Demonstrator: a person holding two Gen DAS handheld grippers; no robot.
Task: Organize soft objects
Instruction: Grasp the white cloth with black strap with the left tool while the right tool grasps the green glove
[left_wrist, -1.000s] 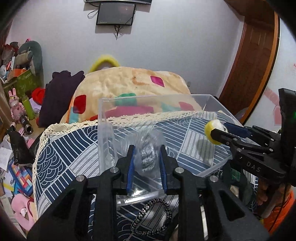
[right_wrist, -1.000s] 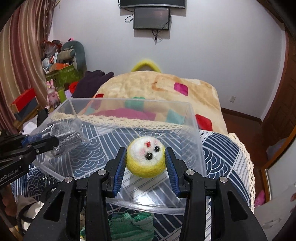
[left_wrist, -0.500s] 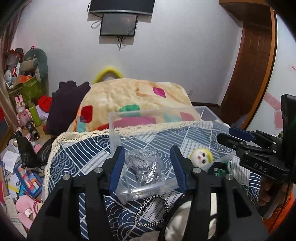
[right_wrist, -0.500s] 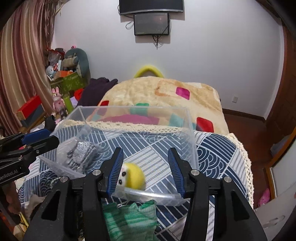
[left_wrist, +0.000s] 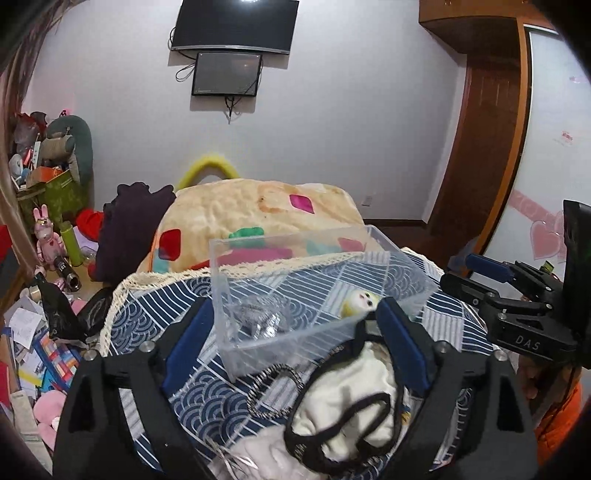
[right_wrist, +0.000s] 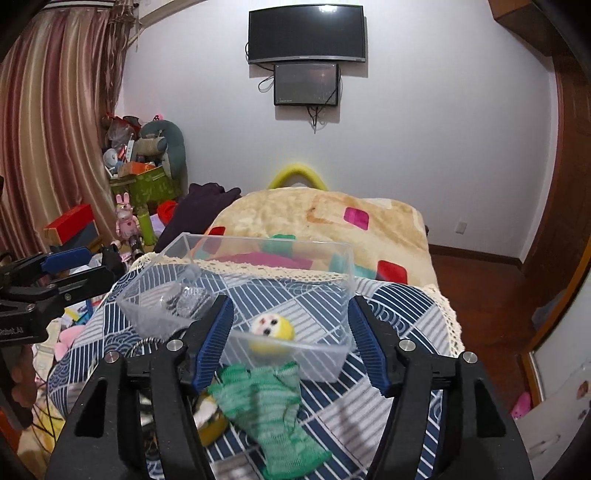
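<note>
Both grippers have let go and pulled back from the bin (left_wrist: 317, 291) since a second ago: the silver pouch (left_wrist: 258, 317) and the yellow ball (right_wrist: 271, 328) that they were pinching now lie inside it, pouch at its left end, ball toward its near right. The left gripper (left_wrist: 295, 350) has its jaws opening, spread wide with nothing between them; the right gripper (right_wrist: 290, 347) is opening too, also empty.

What's left sits just on the near side of the bin, on the patterned worktop. The green glove (right_wrist: 269, 402) lies right under the right gripper, its long axis running away from the bin toward the person, so I'd say that hand is nearer. The white cloth (left_wrist: 347, 398) with its black bands lies beneath the left gripper, beside the braided band (left_wrist: 275, 387).
</note>
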